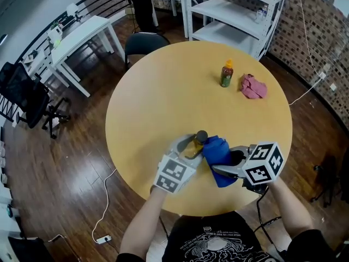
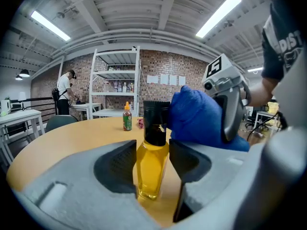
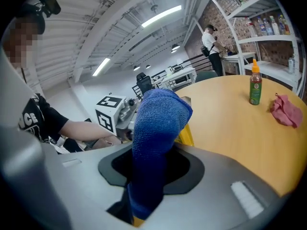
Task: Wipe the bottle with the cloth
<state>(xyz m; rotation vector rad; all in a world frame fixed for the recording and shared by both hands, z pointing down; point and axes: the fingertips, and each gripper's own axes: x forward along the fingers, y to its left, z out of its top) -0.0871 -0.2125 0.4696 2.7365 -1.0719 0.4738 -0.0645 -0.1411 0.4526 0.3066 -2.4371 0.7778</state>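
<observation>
A small bottle (image 1: 197,144) of yellow liquid with a black cap (image 2: 156,123) stands upright near the table's front edge. My left gripper (image 1: 191,148) is shut on the bottle's (image 2: 152,163) body. My right gripper (image 1: 224,167) is shut on a blue cloth (image 1: 217,152), which bulges out past its jaws. The cloth (image 2: 196,116) presses against the right side of the bottle's cap and neck. In the right gripper view the cloth (image 3: 156,138) fills the jaws and hides most of the bottle (image 3: 186,135) behind it.
The round wooden table (image 1: 163,102) also carries a green-labelled sauce bottle (image 1: 227,73) and a crumpled pink cloth (image 1: 253,86) at the far right. A dark chair (image 1: 143,41) stands at the far edge. White shelves (image 1: 234,10) and desks lie beyond, with a person (image 2: 63,92) there.
</observation>
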